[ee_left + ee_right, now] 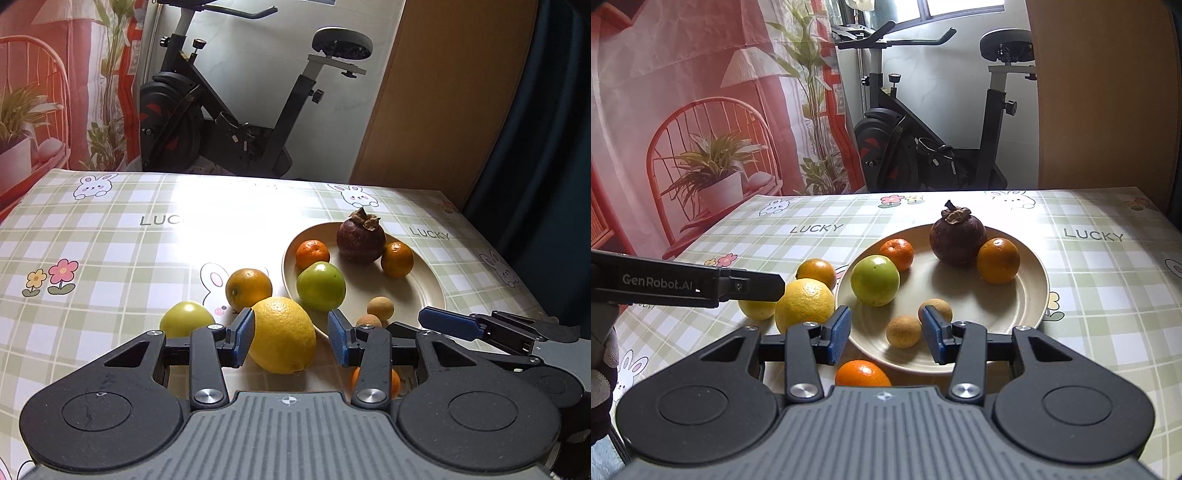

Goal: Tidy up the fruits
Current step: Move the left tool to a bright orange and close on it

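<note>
Left gripper (291,341): jaws wide open, straddling the big yellow dimpled lemon (282,334) but holding nothing. Left pad looks about touching the rind, right pad clear of it.

Right gripper (885,338): also wide open, empty, hanging over the near rim of the round beige plate (1030,295), with the 2 small tan longans (904,330) just ahead between its fingers.

Layout in the right wrist view, clock positions on the plate:
- dark purple mangosteen (957,240) at 12
- small orange tangerine (897,253) at 11
- larger orange tangerine (998,260) at 2
- green round apple-like fruit (874,280) at 9
- longans at 6

Off the plate, on the green checked tablecloth (1108,295):
- lemon at 9, just beside the rim
- yellow-green fruit (757,309) beyond it, further left
- dull orange citrus (816,272) at 10
- bright orange tangerine (862,373) at 6, against the near rim

So 4 fruits are still to move, judging by the layout.

Lemon handling, my read: heaviest piece here, firm, waxy rind, egg-shaped, so it will roll or squirt out if pinched near a tip. Grab across the widest middle, pads on opposite flanks, moderate squeeze. Free plate space is around 3 to 4.
</note>
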A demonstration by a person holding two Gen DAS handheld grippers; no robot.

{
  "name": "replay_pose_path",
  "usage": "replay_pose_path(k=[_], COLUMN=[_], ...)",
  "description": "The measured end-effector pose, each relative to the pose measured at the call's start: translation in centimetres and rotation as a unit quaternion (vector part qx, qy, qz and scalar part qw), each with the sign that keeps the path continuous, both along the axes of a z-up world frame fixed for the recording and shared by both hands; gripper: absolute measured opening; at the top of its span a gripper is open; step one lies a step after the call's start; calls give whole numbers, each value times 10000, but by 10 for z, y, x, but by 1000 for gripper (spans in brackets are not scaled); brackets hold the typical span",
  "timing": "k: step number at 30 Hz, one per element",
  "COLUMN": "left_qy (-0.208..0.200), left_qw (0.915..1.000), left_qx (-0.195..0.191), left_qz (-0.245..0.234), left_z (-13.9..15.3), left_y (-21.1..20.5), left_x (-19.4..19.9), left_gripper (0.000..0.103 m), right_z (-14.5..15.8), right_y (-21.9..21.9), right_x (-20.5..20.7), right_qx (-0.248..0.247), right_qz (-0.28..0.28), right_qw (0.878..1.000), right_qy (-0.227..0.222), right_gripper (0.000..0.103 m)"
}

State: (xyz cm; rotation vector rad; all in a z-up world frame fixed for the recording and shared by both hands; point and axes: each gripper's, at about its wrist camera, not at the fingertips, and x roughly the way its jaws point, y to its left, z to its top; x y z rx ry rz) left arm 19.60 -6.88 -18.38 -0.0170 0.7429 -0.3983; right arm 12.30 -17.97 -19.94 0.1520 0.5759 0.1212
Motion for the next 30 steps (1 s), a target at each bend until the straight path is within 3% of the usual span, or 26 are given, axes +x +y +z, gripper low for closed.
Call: replay_pose_path(k=[30], left_qy=[315], left_qw=[9995], left_qx=[-55], left_qz=[2], left_z=[-23], left_y=[11], left_x=[-11], left_gripper=[46], right_z=[-26], right_y=[17], right_x=[-11], right_qx=[-90], right_qz=[293], right_qw=[9988], right_qy=[388], right_gripper=[48])
